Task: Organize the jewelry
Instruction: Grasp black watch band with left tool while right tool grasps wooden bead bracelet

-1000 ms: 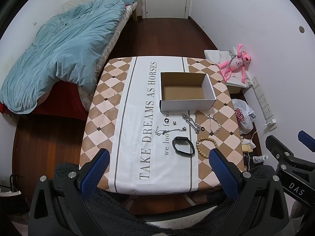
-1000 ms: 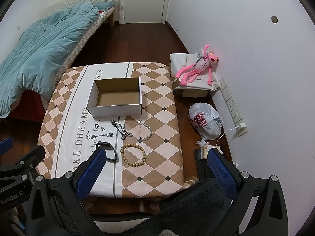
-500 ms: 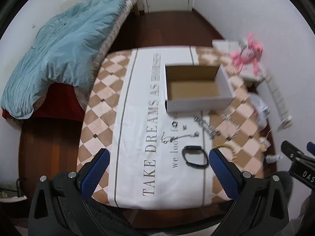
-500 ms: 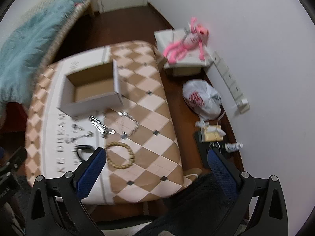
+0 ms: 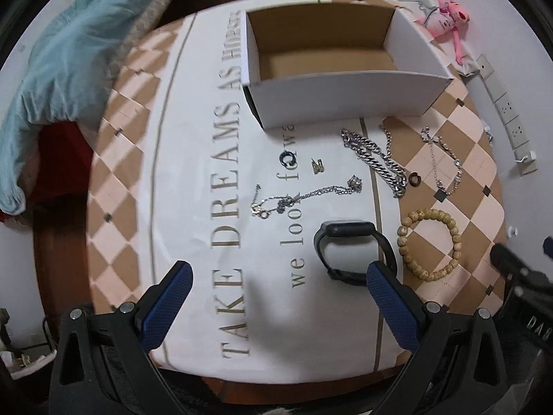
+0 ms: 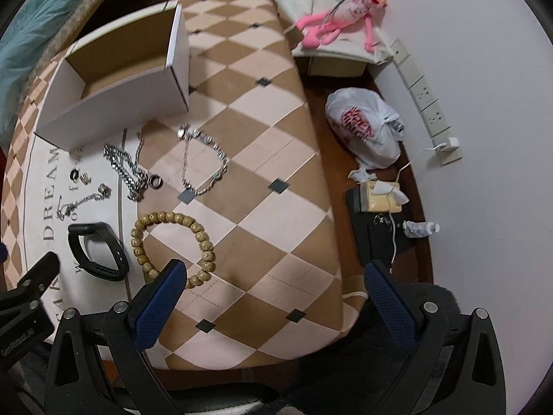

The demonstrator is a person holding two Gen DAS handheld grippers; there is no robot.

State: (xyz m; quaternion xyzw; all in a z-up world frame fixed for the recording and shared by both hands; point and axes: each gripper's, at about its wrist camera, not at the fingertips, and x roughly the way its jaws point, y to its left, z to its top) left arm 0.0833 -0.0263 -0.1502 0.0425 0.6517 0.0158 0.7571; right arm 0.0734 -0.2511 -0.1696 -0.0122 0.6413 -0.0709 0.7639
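Note:
An open, empty white cardboard box (image 5: 345,100) (image 6: 114,110) stands on the table. In front of it lie a thick silver chain (image 5: 375,160) (image 6: 126,167), a thin silver necklace (image 5: 304,197), a beaded silver chain (image 6: 204,159), small rings (image 5: 287,158), a black wristband (image 5: 352,252) (image 6: 96,250) and a wooden bead bracelet (image 5: 428,249) (image 6: 172,242). My left gripper (image 5: 276,276) is open and empty above the table's near edge, beside the wristband. My right gripper (image 6: 273,276) is open and empty, its left finger next to the bead bracelet.
The table has a checked cloth with lettering (image 5: 228,180). A bed with a blue duvet (image 5: 62,55) is at the left. At the right are a pink plush toy (image 6: 342,17), a white plastic bag (image 6: 366,128), power sockets (image 6: 428,103) and clutter on the floor (image 6: 383,207).
Both grippers have moved down and forward toward the table; the jewelry and box now look much larger. Nothing has been picked up.

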